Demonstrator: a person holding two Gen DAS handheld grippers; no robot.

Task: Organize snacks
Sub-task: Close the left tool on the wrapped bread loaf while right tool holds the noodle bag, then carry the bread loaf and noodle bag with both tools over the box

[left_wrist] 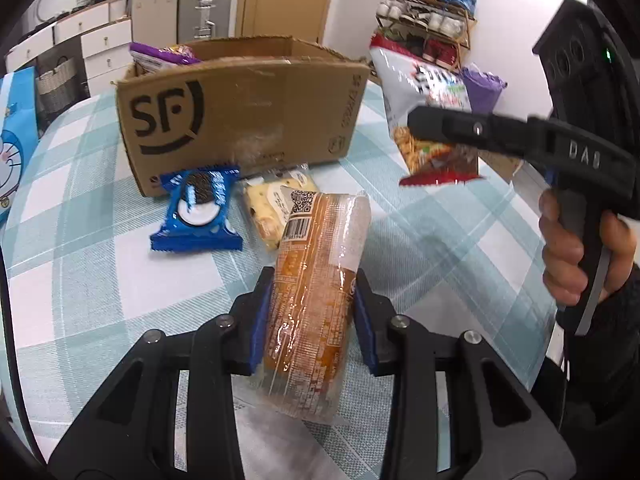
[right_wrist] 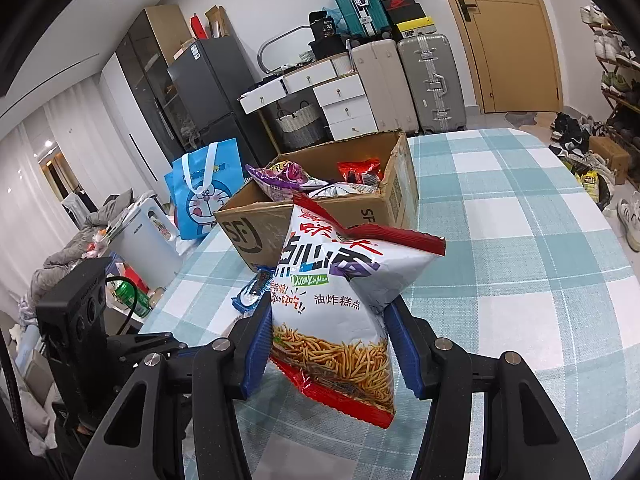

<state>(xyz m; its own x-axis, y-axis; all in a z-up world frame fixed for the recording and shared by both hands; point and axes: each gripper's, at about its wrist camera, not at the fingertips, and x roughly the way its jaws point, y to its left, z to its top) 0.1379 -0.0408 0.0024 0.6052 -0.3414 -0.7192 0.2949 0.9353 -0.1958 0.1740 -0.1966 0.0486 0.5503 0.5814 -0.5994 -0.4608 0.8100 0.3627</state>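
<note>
My left gripper (left_wrist: 310, 320) clamps a crinkly clear-wrapped orange cylindrical snack pack (left_wrist: 316, 280), its lower end cut off. My right gripper (right_wrist: 332, 340) grips a glossy puffed noodle-snack bag (right_wrist: 340, 300) above the checked tablecloth (right_wrist: 520, 260), near the cardboard box (left_wrist: 240, 112).

A: Where is the left wrist camera sitting?

B: Just behind its own fingers, tilting down at the checked table (left_wrist: 100, 264), very near. The cardboard box (left_wrist: 248, 116) is standing at twelve o'clock, close by.

A: And the right wrist camera?

B: Likewise looking down along its fingers, facing the same cardboard box (right_wrist: 256, 224) at eleven o'clock, from further off.

A: What are both views sharing?

B: The box, the tablecloth, the white drawers (right_wrist: 344, 104) and the silver suitcase (left_wrist: 204, 10) behind; each is also catching the other device at its edge.
</note>
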